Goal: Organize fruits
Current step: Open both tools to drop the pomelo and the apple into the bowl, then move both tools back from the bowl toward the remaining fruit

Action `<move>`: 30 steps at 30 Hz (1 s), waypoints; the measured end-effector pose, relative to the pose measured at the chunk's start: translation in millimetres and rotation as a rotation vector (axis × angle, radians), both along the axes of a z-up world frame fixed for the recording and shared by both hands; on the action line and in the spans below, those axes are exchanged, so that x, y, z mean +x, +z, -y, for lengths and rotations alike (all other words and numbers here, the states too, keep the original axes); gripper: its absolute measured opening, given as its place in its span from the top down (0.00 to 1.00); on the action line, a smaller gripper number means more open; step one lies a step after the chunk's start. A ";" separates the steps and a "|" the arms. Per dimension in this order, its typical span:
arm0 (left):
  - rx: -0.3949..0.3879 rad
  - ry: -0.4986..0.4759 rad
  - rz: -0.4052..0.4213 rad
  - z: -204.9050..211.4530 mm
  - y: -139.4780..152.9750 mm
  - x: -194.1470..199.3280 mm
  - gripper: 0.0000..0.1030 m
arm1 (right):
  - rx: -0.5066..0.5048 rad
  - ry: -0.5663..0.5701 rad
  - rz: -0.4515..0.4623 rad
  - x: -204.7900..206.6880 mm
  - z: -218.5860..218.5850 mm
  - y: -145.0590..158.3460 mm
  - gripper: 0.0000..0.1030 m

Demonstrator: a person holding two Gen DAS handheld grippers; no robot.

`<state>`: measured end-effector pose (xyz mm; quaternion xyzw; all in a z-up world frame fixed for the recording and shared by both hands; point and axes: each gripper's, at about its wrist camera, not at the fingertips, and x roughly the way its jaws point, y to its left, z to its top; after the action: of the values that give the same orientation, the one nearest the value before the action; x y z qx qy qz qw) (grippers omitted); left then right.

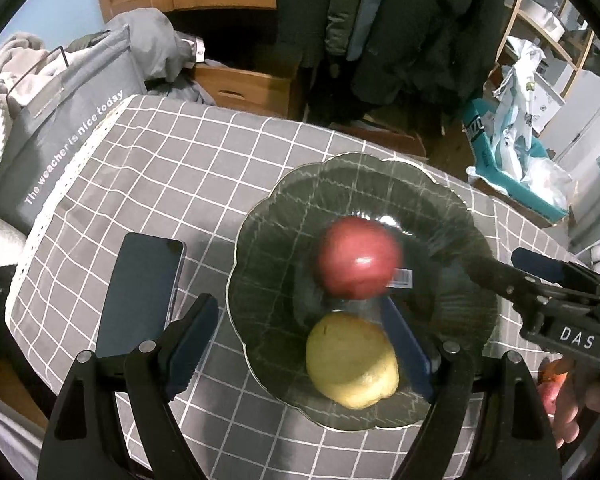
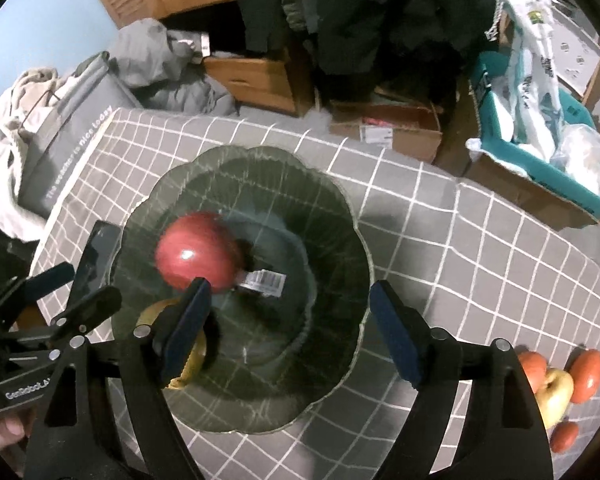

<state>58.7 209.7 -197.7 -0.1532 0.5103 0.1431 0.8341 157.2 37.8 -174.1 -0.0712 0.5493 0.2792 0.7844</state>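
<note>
Both the left gripper (image 1: 296,344) and right gripper (image 2: 296,332) hang wide open and empty over the glass plate (image 2: 332,216), where the smooth, firm, roll-prone red apple (image 2: 198,254) sits at 10 o'clock, best pinched across its middle.

Left gripper (image 1: 300,344), right gripper (image 2: 290,330): jaws apart, seemingly empty, angled down.

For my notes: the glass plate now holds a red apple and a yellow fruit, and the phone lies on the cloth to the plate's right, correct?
Not quite: in the left wrist view the phone lies left of the glass plate. The red apple and yellow fruit are indeed on it.
</note>
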 end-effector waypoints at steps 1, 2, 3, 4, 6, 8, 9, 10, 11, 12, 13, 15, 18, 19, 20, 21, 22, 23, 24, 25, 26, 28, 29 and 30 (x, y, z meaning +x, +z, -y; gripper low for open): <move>0.000 -0.001 0.003 1.2 2.0 -0.5 0.17 | 0.003 -0.004 0.005 -0.7 1.4 2.8 0.20; 0.001 -0.003 0.008 2.1 4.4 -1.1 0.17 | 0.005 -0.008 0.012 -1.3 3.3 5.7 0.20; 0.001 -0.006 0.013 3.4 6.9 -2.0 0.17 | 0.001 -0.016 0.025 -2.3 5.7 10.1 0.20; 0.000 -0.009 0.018 4.9 9.6 -2.7 0.17 | -0.005 -0.020 0.037 -3.2 7.4 12.7 0.20; 0.000 -0.014 0.028 7.7 14.5 -4.0 0.17 | -0.017 -0.030 0.068 -5.9 12.2 21.4 0.20; 0.001 -0.021 0.041 12.0 21.1 -5.5 0.17 | -0.022 -0.039 0.089 -8.3 17.4 28.7 0.20; 0.001 -0.024 0.046 13.7 23.7 -5.9 0.17 | -0.025 -0.044 0.105 -10.6 20.7 33.5 0.20; -0.001 -0.029 0.053 16.3 27.5 -6.6 0.17 | -0.028 -0.047 0.116 -12.1 23.6 36.7 0.20; -0.002 -0.033 0.059 18.8 30.4 -7.4 0.17 | -0.032 -0.051 0.129 -13.6 26.6 40.7 0.20; -0.003 -0.038 0.066 20.8 33.2 -8.5 0.17 | -0.038 -0.055 0.145 -15.9 30.1 45.6 0.20; -0.002 -0.043 0.072 23.4 36.3 -9.0 0.17 | -0.040 -0.058 0.158 -17.8 33.4 50.2 0.20; 0.003 -0.057 0.087 30.7 44.1 -11.2 0.17 | -0.038 -0.066 0.178 -21.3 41.1 58.8 0.20; 0.007 -0.073 0.101 38.5 52.3 -13.8 0.16 | -0.030 -0.085 0.198 -25.5 54.5 71.3 0.20; 0.007 -0.080 0.106 41.6 54.9 -14.9 0.16 | -0.027 -0.092 0.203 -27.0 58.0 74.6 0.20; 0.009 -0.087 0.111 45.7 58.2 -16.0 0.16 | -0.025 -0.099 0.209 -28.5 62.8 78.5 0.20; 0.010 -0.091 0.114 48.8 60.5 -16.9 0.16 | -0.024 -0.104 0.213 -30.0 66.5 81.6 0.20; 0.010 -0.098 0.118 51.7 62.9 -17.7 0.16 | -0.022 -0.110 0.219 -31.9 71.6 85.7 0.20; 0.012 -0.108 0.123 56.0 65.9 -18.5 0.16 | -0.022 -0.115 0.224 -33.9 75.0 88.4 0.20; 0.013 -0.114 0.126 58.8 67.9 -19.3 0.16 | -0.024 -0.122 0.232 -36.5 80.6 92.9 0.20; 0.017 -0.123 0.131 63.0 71.0 -19.9 0.16 | -0.024 -0.126 0.239 -38.3 84.7 96.2 0.20; 0.021 -0.130 0.137 66.9 74.1 -20.4 0.16 | -0.023 -0.130 0.244 -40.0 88.3 99.2 0.20; 0.029 -0.139 0.147 73.0 79.4 -21.4 0.12 | -0.020 -0.141 0.257 -44.5 98.1 106.6 0.20; 0.031 -0.142 0.153 76.3 81.9 -21.7 0.11 | -0.018 -0.147 0.264 -46.9 103.4 110.8 0.20; 0.034 -0.146 0.161 79.6 85.3 -22.4 0.09 | -0.017 -0.153 0.271 -49.5 108.0 114.4 0.20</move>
<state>36.4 130.1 -112.4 -0.1125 0.4491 0.0777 0.8830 107.7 -70.2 -59.7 -0.0729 0.4448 0.2019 0.8695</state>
